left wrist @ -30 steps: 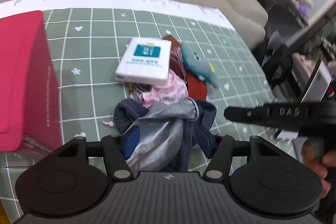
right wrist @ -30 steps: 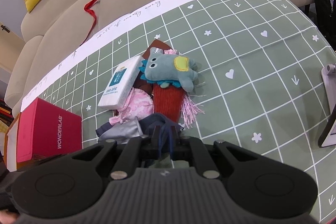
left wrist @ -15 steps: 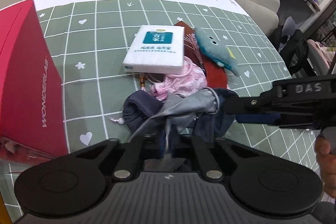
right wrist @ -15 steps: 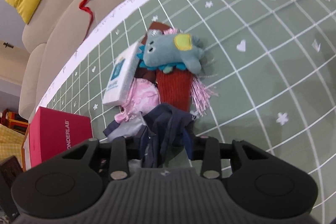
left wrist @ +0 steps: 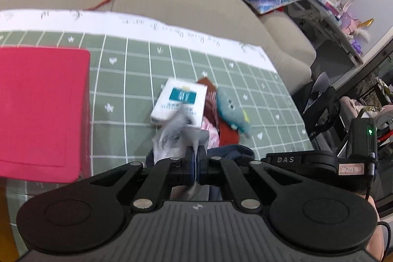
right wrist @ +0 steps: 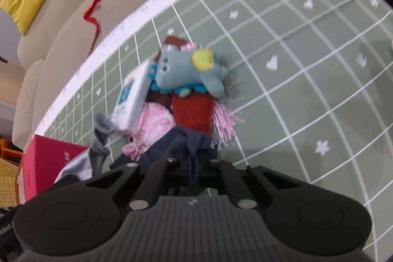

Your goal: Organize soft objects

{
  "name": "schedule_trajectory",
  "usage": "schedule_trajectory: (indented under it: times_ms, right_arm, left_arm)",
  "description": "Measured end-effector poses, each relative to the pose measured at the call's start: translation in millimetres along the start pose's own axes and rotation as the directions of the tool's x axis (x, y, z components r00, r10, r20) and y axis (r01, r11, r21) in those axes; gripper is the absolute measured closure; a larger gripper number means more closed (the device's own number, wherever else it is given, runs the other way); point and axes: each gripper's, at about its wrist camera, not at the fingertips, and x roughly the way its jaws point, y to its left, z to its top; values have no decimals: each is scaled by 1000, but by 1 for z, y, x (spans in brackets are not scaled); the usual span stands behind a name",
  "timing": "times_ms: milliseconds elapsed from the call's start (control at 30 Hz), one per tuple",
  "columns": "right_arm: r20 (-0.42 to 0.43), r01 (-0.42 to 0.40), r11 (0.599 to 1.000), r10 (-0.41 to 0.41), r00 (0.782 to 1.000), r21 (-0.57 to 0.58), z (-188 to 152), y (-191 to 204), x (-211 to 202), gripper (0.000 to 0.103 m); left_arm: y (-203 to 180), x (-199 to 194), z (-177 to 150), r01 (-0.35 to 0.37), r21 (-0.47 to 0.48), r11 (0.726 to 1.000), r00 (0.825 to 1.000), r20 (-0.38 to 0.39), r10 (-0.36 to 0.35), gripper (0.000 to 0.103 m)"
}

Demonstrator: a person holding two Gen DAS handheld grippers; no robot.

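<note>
Pinching silky grey fabric [left wrist: 175, 134], the left claw [left wrist: 195, 158] mirrors the right claw [right wrist: 194, 167] clamping crumpled navy cloth [right wrist: 186, 141].

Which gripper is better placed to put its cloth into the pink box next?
Probably the left gripper: it is shut on the grey cloth, and the pink box lies on its side.

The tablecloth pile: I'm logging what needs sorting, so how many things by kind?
Garments: 2, grey cloth, navy cloth
Knits: 2, pink, red
Plush toy: 1
Tissue pack: 1
Pink box: 1
Total: 7
</note>
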Motion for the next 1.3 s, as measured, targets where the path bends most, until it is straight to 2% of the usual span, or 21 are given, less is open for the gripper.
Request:
schedule_trajectory:
  times_ms: [100,233,533,633,733,800,867,933,1033,1133,1300]
  right_arm:
    - [34,-23,1000,23,999,1,1,1,-16,103]
    - [75,33,999,-30,997,-40,0,10,-30,103]
    - [166,28,997,-16,986,-71,8,29,-57,103]
    - [272,53,994,-26,962,-92,7,42,-71,103]
    - [300,23,994,10,954,-106,11,54,-82,103]
    - [306,10,994,25,952,-113,15,62,-85,103]
    - [314,35,991,6,949,-126,18,74,-87,103]
    - [315,44,990,1,949,-134,21,85,-87,103]
    - [319,33,989,16,948,-146,24,102,-90,103]
    - [331,40,983,22,943,-178,27,132,-94,103]
    - [340,32,953,76,937,-301,25,192,-96,103]
  left_arm:
    - [-4,-10,4,-3,-4,1000,1000,23,3,101]
    - [-8,-11,10,-43,-9,999,999,26,43,101]
    - [-27,-12,20,-88,103,991,996,-2,89,101]
    - [-29,-11,28,-96,142,985,994,-29,101,101]
    - [-32,-14,42,-98,203,974,993,-49,110,101]
    - [-33,-20,53,-136,250,958,989,-29,148,101]
    - [-33,-25,62,-187,292,938,981,3,194,101]
    - [-29,-32,72,-216,302,928,975,16,221,101]
    - [-17,-46,86,-238,284,929,970,25,241,101]
    - [-3,-66,97,-267,280,922,964,67,259,101]
    - [27,-101,110,-295,247,923,955,115,275,101]
